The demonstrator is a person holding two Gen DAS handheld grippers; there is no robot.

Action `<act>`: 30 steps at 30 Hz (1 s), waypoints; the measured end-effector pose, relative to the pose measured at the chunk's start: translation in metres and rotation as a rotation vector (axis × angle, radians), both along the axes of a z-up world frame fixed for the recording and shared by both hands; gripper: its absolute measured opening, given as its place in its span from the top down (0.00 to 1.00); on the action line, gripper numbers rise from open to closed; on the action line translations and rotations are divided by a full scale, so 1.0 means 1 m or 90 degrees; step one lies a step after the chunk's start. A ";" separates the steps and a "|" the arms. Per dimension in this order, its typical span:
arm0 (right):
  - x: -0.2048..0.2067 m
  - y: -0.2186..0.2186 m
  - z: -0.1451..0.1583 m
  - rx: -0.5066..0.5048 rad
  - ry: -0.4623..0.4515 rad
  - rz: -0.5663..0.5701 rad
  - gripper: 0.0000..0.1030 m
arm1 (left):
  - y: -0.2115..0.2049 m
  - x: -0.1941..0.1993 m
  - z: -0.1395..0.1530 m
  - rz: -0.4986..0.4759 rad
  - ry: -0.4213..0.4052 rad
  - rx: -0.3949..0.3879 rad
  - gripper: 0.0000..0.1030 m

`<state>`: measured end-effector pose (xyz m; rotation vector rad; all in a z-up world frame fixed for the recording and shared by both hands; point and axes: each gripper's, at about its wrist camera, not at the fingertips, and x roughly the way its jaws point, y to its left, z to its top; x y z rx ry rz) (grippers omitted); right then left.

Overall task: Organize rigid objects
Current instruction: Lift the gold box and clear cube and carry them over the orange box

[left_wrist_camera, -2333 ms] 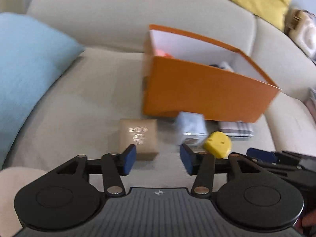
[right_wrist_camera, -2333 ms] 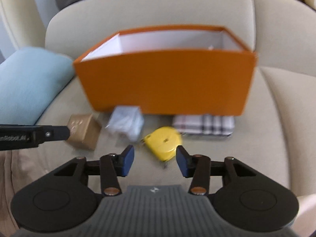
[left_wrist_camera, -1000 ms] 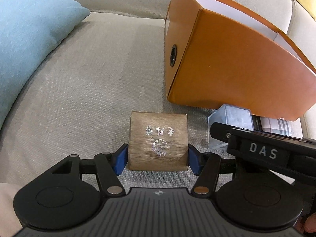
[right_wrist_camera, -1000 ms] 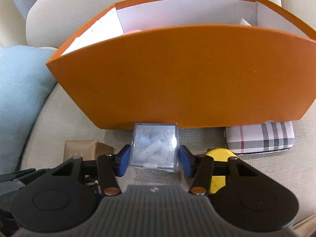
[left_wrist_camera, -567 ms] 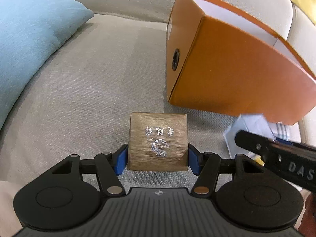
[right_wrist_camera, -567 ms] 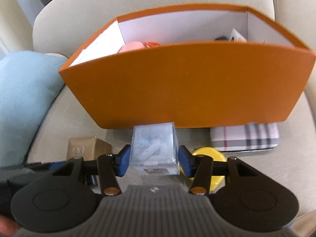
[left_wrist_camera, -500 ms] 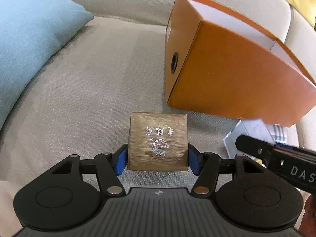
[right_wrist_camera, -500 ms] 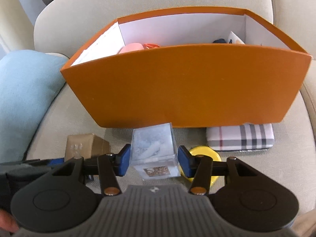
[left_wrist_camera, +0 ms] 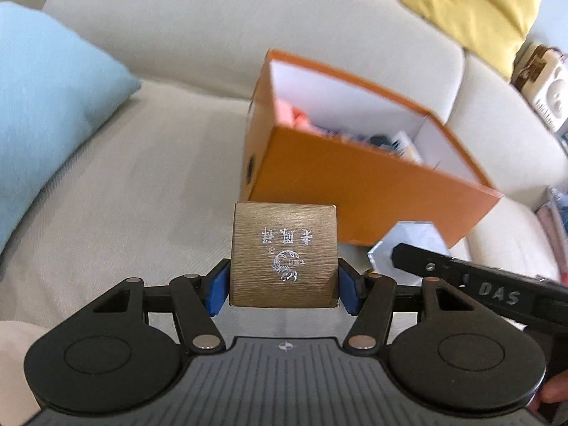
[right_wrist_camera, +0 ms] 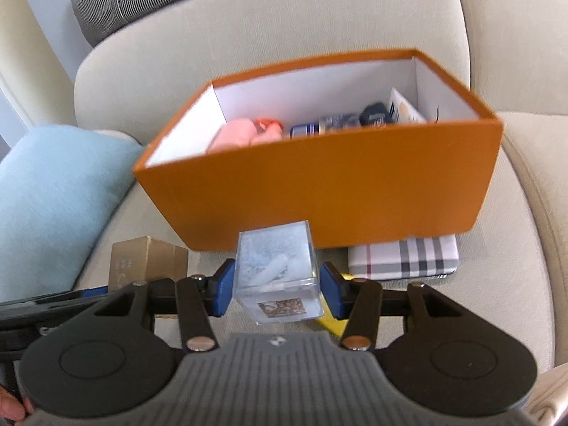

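**Both boxes lifted off the sofa toward the orange box**

Since a second ago both grippers have risen with their loads, so that the inside of the orange box [right_wrist_camera: 319,191] now shows where before only its front wall filled the right wrist view.

The left gripper [left_wrist_camera: 283,289] is clamped on the gold box [left_wrist_camera: 283,254], its blue pads pressed to both sides, held clear of the cushion in front of the orange box's near corner. The right gripper [right_wrist_camera: 277,294] is clamped the same way on the clear plastic cube [right_wrist_camera: 278,271], held just before the orange box's front wall.

Only the right wrist view shows the plaid case [right_wrist_camera: 403,257] lying against the foot of the orange box, a sliver of a yellow thing [right_wrist_camera: 335,321] under the right finger, and a pink item [right_wrist_camera: 241,133] among other blurred contents inside the box. Only the left wrist view shows the round hole [left_wrist_camera: 251,169] in the box's end wall and a yellow pillow [left_wrist_camera: 472,3] on the backrest.

Everything rests on a beige sofa [left_wrist_camera: 124,195], with a light blue cushion [left_wrist_camera: 46,117] at its left.
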<state>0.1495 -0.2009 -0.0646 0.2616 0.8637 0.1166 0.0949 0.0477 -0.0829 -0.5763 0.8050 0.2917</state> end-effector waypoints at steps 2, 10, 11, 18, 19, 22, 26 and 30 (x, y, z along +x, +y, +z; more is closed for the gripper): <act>-0.005 -0.003 0.009 0.002 -0.017 0.000 0.49 | -0.004 0.000 0.015 -0.007 -0.019 0.005 0.32; -0.007 -0.020 0.054 0.014 -0.086 -0.004 0.49 | -0.002 0.023 0.072 -0.043 -0.064 0.041 0.32; -0.004 -0.021 0.059 0.017 -0.090 -0.003 0.49 | -0.001 0.028 0.077 -0.048 -0.067 0.045 0.32; 0.019 -0.038 0.093 0.015 -0.129 -0.002 0.49 | 0.012 0.064 0.107 -0.093 -0.077 0.059 0.32; 0.024 -0.040 0.097 0.017 -0.132 -0.003 0.49 | 0.014 0.071 0.110 -0.098 -0.077 0.061 0.32; 0.039 -0.046 0.106 0.017 -0.140 -0.007 0.49 | 0.020 0.092 0.115 -0.104 -0.070 0.058 0.32; 0.061 -0.054 0.106 0.001 -0.137 -0.017 0.49 | 0.029 0.118 0.108 -0.117 -0.042 0.044 0.32; 0.084 -0.064 0.093 -0.007 -0.101 -0.019 0.49 | 0.039 0.143 0.088 -0.130 0.017 0.018 0.32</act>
